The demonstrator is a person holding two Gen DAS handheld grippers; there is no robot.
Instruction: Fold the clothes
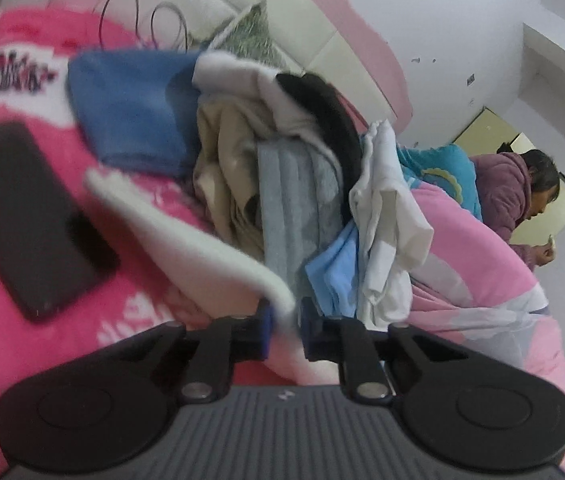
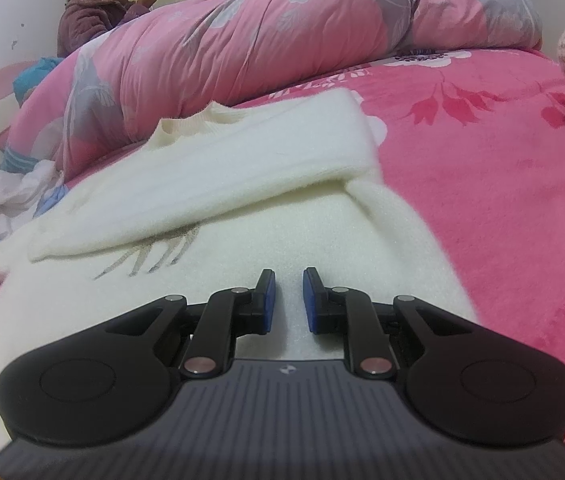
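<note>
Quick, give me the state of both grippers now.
Left gripper: shut on a white sweater sleeve.
Right gripper: open, jaws empty over the sweater body.

Fuzzy cream knit sweater (image 2: 218, 184) on plush pink fleece blanket (image 2: 482, 184), smooth printed cotton quilt (image 2: 242, 32), glossy black phone (image 1: 30, 216), matt black plastic right gripper (image 2: 288, 300) with blue rubbery pads (image 2: 269, 300)

A sweater (image 2: 210, 184) is lying on the bed (image 2: 482, 184), a rolled quilt (image 2: 266, 28) behind it, a clothes pile (image 1: 282, 168) to its left.
</note>
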